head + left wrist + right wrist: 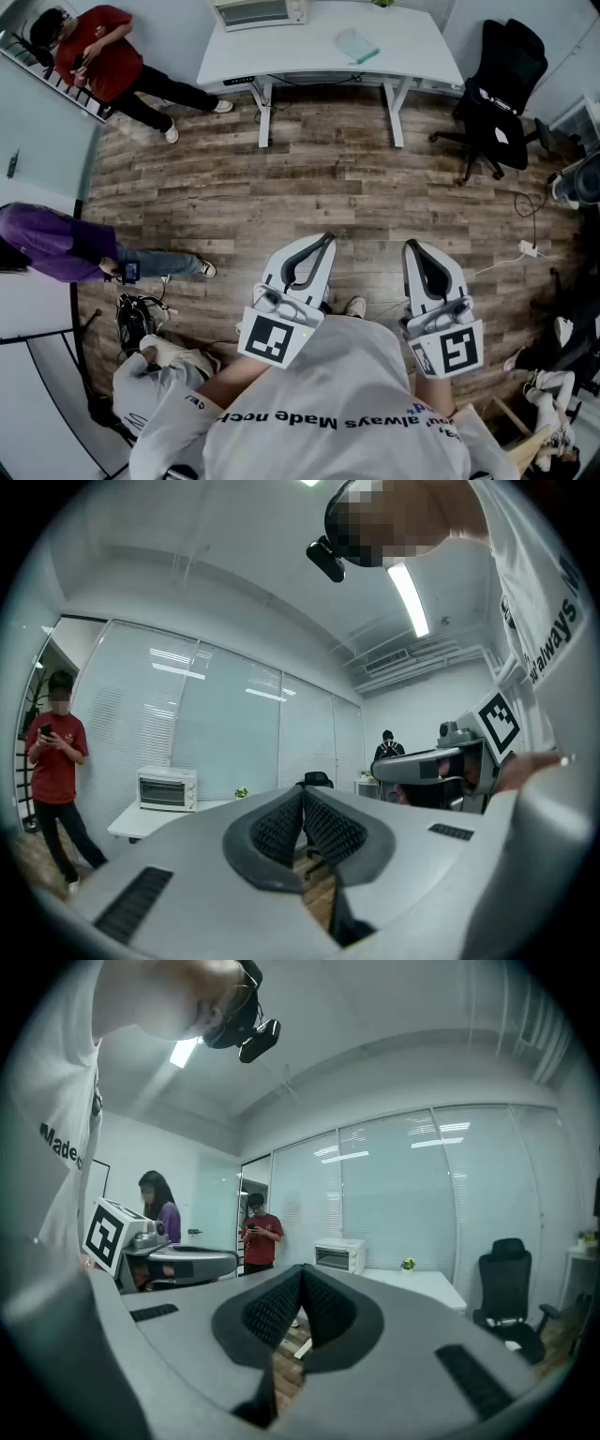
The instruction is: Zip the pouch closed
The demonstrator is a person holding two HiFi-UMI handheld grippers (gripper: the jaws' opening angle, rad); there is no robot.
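A pale teal pouch (357, 45) lies on the white table (309, 56) at the far side of the room, well beyond both grippers. I hold my left gripper (323, 240) and right gripper (412, 247) side by side at chest height over the wood floor, both pointing roughly level toward the table. The left gripper (302, 794) has its ribbed pads pressed together with nothing between them. The right gripper (302, 1271) is shut and empty too. The pouch does not show in either gripper view.
A toaster oven (258, 11) stands on the table's left end. A black office chair (502, 66) sits to the right of the table. A person in red (98, 56) stands at far left, and a person in purple (47, 246) is nearer on the left. Cables and bags lie along the floor edges.
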